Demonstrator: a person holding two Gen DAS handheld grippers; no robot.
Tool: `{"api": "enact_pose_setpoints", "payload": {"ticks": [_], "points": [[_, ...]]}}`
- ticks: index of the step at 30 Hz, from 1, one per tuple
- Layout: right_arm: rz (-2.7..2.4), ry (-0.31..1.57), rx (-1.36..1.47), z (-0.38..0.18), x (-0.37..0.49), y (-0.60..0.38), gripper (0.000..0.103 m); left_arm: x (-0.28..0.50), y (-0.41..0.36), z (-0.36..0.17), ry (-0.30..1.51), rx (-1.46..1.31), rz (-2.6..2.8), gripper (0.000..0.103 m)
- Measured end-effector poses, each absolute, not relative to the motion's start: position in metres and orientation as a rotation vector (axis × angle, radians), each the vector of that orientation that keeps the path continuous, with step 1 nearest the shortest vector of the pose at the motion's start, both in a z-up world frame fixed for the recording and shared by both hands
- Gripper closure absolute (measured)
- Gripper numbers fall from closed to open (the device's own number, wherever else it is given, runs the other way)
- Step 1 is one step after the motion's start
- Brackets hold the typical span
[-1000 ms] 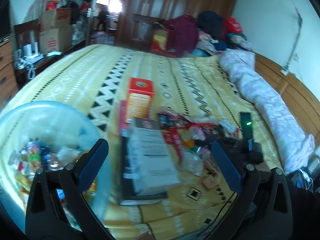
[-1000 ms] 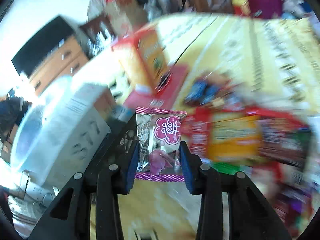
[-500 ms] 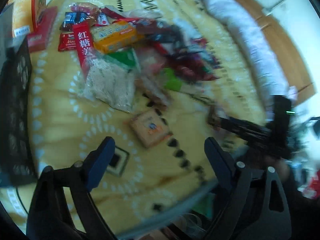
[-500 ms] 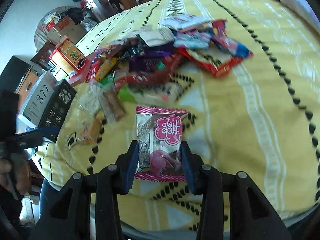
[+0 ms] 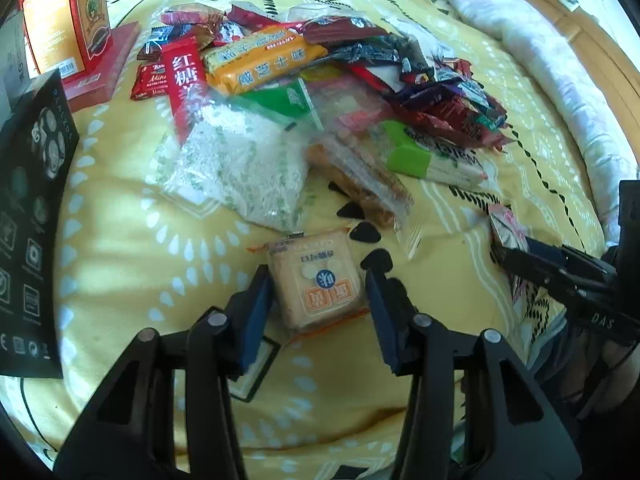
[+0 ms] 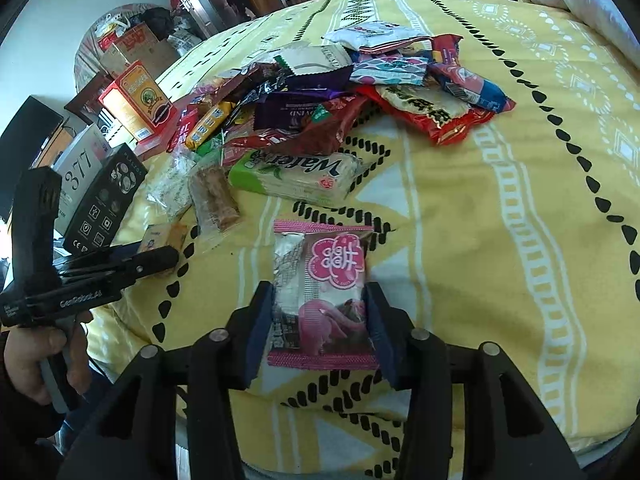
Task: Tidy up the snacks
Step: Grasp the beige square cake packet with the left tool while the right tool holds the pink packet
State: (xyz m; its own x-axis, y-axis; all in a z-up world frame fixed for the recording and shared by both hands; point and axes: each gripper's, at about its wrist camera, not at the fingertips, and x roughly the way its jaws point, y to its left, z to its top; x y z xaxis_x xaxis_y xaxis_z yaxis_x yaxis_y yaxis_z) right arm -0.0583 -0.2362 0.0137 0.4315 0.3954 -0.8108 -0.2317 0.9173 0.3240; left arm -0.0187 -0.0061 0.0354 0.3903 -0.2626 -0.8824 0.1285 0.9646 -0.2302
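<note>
Snacks (image 5: 280,92) loose on bedspread (image 5: 132,248)

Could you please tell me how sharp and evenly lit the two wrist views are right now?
Left wrist view: sharp centre, sunlight stripes across the yellow patterned bedspread, glare on the clear speckled bag, edges bent by fisheye. Right wrist view: crisp, evenly bright; the pink foil snack packet shows slight shine.

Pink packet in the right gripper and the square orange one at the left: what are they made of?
Pink packet: looks like glossy metallised plastic film; silver panel, crinkles, crimped ends. Orange packet: probably clear plastic wrap with orange print over a pale biscuit; glare and serrated seams. The contents' material I cannot tell.
</note>
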Motion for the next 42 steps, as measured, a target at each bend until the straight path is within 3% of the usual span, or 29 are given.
{"api": "enact_pose_setpoints", "payload": {"ticks": [9, 13, 16, 31, 42], "points": [[0.385, 1.044, 0.118, 0.014, -0.058, -0.226, 0.049, -0.021, -0.019, 0.032, 1.095, -0.070, -0.213, 0.039], [0.383, 1.047, 0.112, 0.011, -0.057, -0.226, 0.052, -0.023, -0.020, 0.035, 1.087, 0.000, -0.189, 0.053], [0.374, 1.029, 0.111, 0.013, -0.060, -0.226, 0.055, -0.023, -0.020, 0.038, 1.078, 0.020, -0.185, 0.058], [0.384, 1.003, 0.116, 0.032, -0.067, -0.221, 0.056, -0.033, -0.019, 0.050, 1.042, 0.022, -0.195, 0.060], [0.406, 0.959, 0.103, 0.061, -0.072, -0.209, 0.056, -0.043, 0.000, 0.100, 0.930, -0.089, -0.262, 0.060]]}}
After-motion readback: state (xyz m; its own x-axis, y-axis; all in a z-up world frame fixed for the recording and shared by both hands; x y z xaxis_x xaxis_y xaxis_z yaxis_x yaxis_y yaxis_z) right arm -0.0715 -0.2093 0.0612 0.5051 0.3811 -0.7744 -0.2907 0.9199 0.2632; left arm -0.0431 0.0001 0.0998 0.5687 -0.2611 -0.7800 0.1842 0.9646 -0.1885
